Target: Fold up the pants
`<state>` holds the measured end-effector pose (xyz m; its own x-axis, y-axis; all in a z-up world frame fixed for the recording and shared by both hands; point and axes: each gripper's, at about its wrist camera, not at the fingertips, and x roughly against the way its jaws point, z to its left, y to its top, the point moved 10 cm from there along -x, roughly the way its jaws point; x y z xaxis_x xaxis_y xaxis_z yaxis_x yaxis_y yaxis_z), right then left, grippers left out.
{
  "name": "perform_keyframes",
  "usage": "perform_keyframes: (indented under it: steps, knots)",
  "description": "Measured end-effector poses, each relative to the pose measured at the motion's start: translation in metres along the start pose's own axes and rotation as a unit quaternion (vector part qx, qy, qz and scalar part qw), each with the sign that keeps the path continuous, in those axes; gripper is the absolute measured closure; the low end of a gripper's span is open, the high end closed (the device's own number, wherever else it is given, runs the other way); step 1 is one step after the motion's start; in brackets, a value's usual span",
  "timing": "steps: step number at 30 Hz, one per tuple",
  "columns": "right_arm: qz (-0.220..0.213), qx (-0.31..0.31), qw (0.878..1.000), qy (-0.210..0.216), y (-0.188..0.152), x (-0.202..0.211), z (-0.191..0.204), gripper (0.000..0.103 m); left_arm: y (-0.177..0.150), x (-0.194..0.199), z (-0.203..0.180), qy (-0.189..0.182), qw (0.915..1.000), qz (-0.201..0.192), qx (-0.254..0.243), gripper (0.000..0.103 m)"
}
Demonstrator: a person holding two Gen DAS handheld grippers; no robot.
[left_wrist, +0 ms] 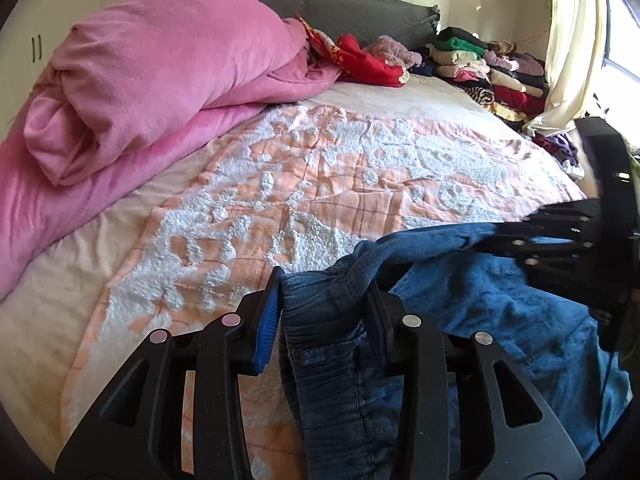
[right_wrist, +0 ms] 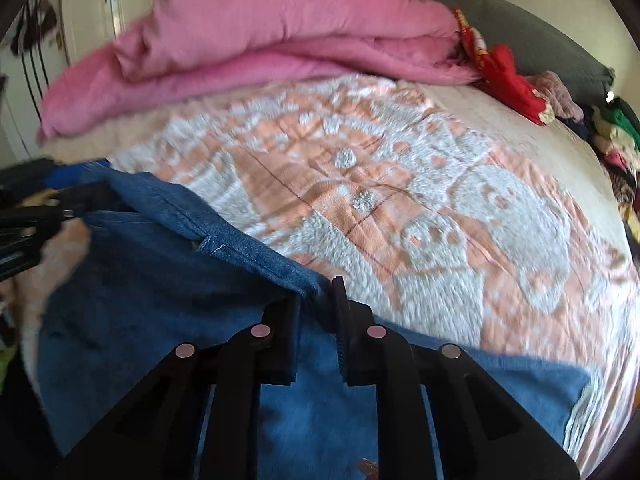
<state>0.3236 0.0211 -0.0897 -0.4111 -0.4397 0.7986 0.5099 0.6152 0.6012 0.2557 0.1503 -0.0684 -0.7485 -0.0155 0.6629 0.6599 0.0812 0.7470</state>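
Blue denim pants (left_wrist: pixel 500 320) with a fleecy blue lining lie at the near edge of the bed. My left gripper (left_wrist: pixel 320 308) has its two fingers around the gathered elastic waistband (left_wrist: pixel 320 328), which fills the gap between them. My right gripper (right_wrist: pixel 320 316) is shut on the pants' edge (right_wrist: pixel 240 248); it also shows at the right of the left wrist view (left_wrist: pixel 560 240), pinching the fabric. The pants (right_wrist: pixel 160 320) spread between both grippers, over the blanket.
The bed carries a peach and white textured blanket (left_wrist: pixel 320 184). A rolled pink duvet (left_wrist: pixel 140 80) lies at the left. Red cloth (left_wrist: pixel 360 60) and stacks of folded clothes (left_wrist: pixel 480 68) sit at the far right by a curtain (left_wrist: pixel 572 40).
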Motion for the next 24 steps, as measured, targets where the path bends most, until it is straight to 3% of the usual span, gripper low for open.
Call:
perform_keyframes:
  steps: [12, 24]
  knots:
    - [-0.058, -0.044, 0.996, 0.043, -0.035, 0.107, 0.044, 0.091, -0.020, 0.055, -0.018, -0.010, 0.9993, -0.014, -0.032, 0.073]
    - [-0.045, -0.033, 0.995, 0.077, -0.100, 0.141, 0.114, 0.091, -0.082, 0.078, -0.020, -0.042, 0.9981, 0.035, -0.028, 0.072]
